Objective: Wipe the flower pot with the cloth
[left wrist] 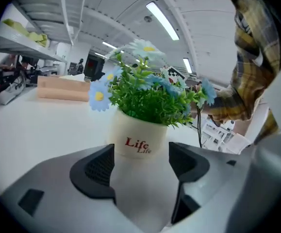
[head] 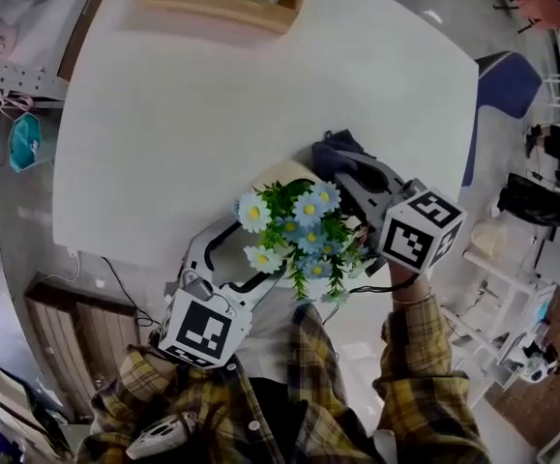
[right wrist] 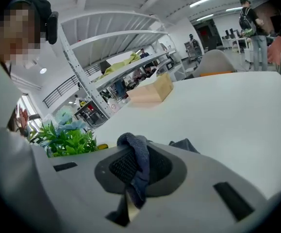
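The white table [head: 212, 95] carries little — a wooden tray [head: 223, 6] sits at its far edge, holding something pale. Near the near edge stands the flower pot [head: 272, 174], and a dark cloth [head: 336, 151] is bunched just beside it on the far right.

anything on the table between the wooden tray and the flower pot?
Nothing. In the head view the table is bare from the wooden tray to the flower pot; the left gripper view agrees.

Head view steeply down; gripper views low, close, both toward the flower pot [left wrist: 139, 142].
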A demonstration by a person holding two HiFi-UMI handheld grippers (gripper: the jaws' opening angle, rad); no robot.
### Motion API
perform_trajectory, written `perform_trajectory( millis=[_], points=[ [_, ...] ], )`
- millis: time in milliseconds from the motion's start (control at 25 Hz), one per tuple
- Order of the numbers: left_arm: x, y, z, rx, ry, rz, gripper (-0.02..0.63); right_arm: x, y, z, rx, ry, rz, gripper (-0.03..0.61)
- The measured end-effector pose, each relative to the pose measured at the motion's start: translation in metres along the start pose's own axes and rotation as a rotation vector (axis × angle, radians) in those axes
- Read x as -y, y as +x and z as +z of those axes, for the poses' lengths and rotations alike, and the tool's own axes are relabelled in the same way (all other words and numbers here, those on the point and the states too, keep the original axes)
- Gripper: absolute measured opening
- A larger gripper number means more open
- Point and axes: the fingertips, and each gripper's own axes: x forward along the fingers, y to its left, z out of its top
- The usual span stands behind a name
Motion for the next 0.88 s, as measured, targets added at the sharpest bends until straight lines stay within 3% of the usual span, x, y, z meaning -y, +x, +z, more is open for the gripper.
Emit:
perform_trajectory(
  millis=[160,440,880],
  points=[
    [0.008,0.006,0.003,0.038,0.018,0.088,0.347,-0.005,-0.008,-0.007,0.053,0.054,-0.07,0.015],
    [0.009,0.006,0.002,0.038,0.034,0.064,0.35,-0.008,-0.017,-0.017,0.104,0.136,-0.112,0.015],
    [-0.006,0.003,0.006,-0.089,0.238,-0.2,0.35,-0.014,-0.017,-0.018,-0.046,0.007,0.043,0.015]
  ],
)
